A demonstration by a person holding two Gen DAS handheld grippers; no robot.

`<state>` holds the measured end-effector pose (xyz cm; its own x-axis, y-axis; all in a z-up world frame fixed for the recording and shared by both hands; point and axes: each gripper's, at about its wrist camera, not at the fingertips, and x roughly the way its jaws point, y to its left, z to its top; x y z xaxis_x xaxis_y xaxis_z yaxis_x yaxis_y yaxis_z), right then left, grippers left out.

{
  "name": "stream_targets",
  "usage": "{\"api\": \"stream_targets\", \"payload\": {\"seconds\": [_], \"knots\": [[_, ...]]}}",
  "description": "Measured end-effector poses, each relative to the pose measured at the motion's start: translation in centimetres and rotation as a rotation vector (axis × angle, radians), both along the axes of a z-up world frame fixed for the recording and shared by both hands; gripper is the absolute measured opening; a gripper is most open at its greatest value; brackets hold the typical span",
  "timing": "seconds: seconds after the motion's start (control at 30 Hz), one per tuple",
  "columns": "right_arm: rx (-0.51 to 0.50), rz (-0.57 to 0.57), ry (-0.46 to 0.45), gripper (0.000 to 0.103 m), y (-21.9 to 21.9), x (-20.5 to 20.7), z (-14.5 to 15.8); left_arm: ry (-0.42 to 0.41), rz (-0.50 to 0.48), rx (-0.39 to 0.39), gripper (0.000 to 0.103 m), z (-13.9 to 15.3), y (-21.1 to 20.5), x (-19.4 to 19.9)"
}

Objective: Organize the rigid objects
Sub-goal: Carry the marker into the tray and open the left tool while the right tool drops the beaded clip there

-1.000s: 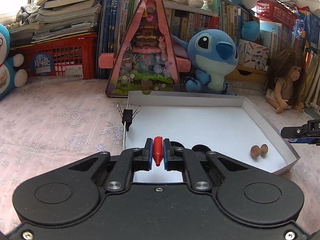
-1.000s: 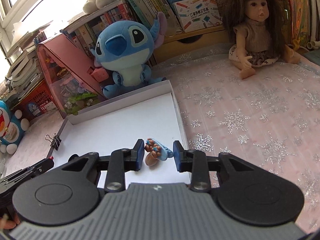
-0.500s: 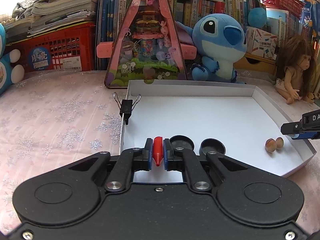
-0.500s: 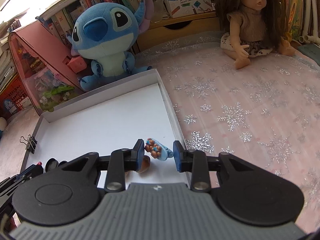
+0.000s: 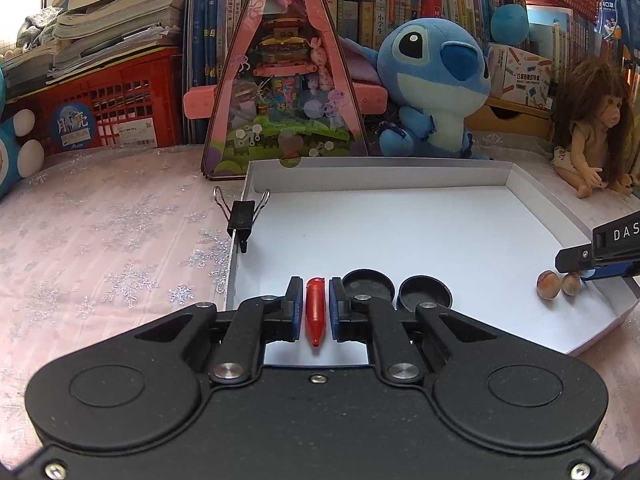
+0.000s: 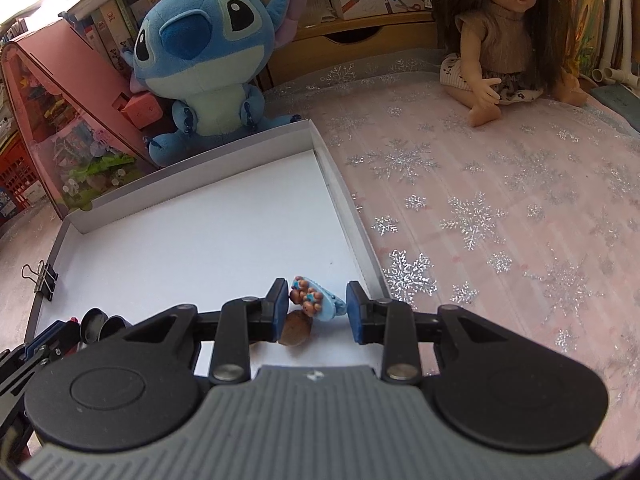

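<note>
Left hand-held gripper (image 5: 314,309) has just eased slightly apart around a red crayon (image 5: 316,310) over the white tray (image 5: 400,168). Only right view shows right hand-held gripper (image 6: 318,306) opening, blue charm (image 6: 314,300) loose between jaws, nut (image 6: 297,328) below. Snowflake-cloth worktop (image 6: 500,208), bookshelves (image 5: 380,12) behind.

Left gripper (image 5: 314,308) just loosened; right gripper (image 6: 318,304) parting.
</note>
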<state>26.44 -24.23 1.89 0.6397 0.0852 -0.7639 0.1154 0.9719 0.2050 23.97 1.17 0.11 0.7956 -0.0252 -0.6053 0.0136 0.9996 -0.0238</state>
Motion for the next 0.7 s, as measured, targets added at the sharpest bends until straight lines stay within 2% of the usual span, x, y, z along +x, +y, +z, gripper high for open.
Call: {"api": "stream_targets", "payload": {"seconds": [0.07, 0.13, 0.17, 0.2, 0.27, 0.5, 0.7], "knots": [[0.006, 0.005, -0.004, 0.040, -0.1, -0.1, 0.1, 0.001, 0.000, -0.001, 0.015, 0.1, -0.1, 0.0], [-0.004, 0.007, -0.015, 0.045, -0.1, -0.3, 0.4, -0.003, 0.001, -0.005, 0.021, 0.2, 0.0, -0.2], [-0.008, 0.010, -0.024, 0.053, -0.1, -0.5, 0.5, -0.007, 0.002, -0.006, 0.028, 0.4, 0.0, -0.3], [-0.009, 0.014, -0.033, 0.057, -0.1, -0.6, 0.7, -0.013, 0.001, -0.004, 0.037, 0.6, 0.0, -0.5], [-0.003, 0.022, -0.048, 0.059, -0.2, -1.0, 1.0, -0.026, -0.009, -0.003, 0.048, 1.0, 0.0, -0.9], [-0.001, 0.080, -0.121, 0.070, -0.6, -3.0, 2.0, -0.062, -0.060, 0.007, 0.063, 2.7, -0.1, -3.2], [-0.036, 0.162, -0.209, 0.078, -0.4, -5.8, 2.7, -0.088, -0.103, 0.001, 0.069, 3.6, -0.3, -6.1]]}}
